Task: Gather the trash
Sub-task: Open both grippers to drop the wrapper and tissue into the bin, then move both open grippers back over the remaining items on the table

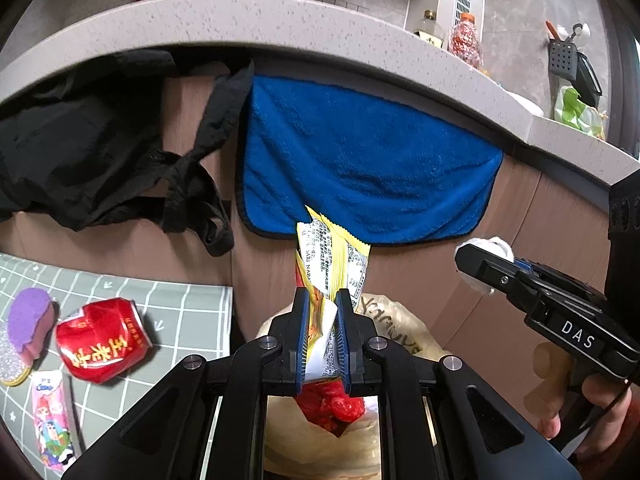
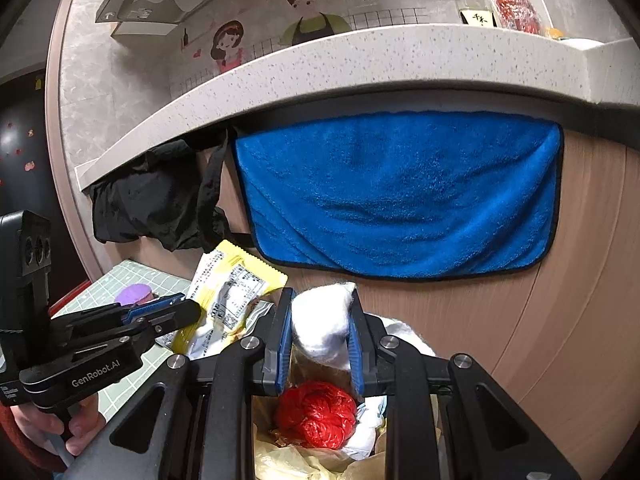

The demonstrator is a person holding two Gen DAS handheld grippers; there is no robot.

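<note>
My left gripper (image 1: 323,300) is shut on a yellow and white snack wrapper (image 1: 332,256), which sticks up between its blue pads; the same wrapper (image 2: 232,288) shows at the left of the right wrist view. A crumpled white tissue (image 2: 320,324) is clamped in my right gripper (image 2: 320,312), seen from the side in the left wrist view as tissue (image 1: 492,246). Both grippers hang over a trash bin lined with a pale plastic bag (image 2: 304,460) that holds a red crumpled bag (image 2: 316,414). On the green checked mat (image 1: 180,308) lie a crushed red can (image 1: 102,340) and a pink wrapper (image 1: 52,420).
A blue towel (image 1: 360,160) and black cloth (image 1: 92,140) hang from the speckled counter edge (image 1: 280,20) over the wooden cabinet front. A purple sponge (image 1: 30,320) sits on the mat. Bottles (image 1: 464,40) and a black basket (image 1: 572,64) stand on the counter.
</note>
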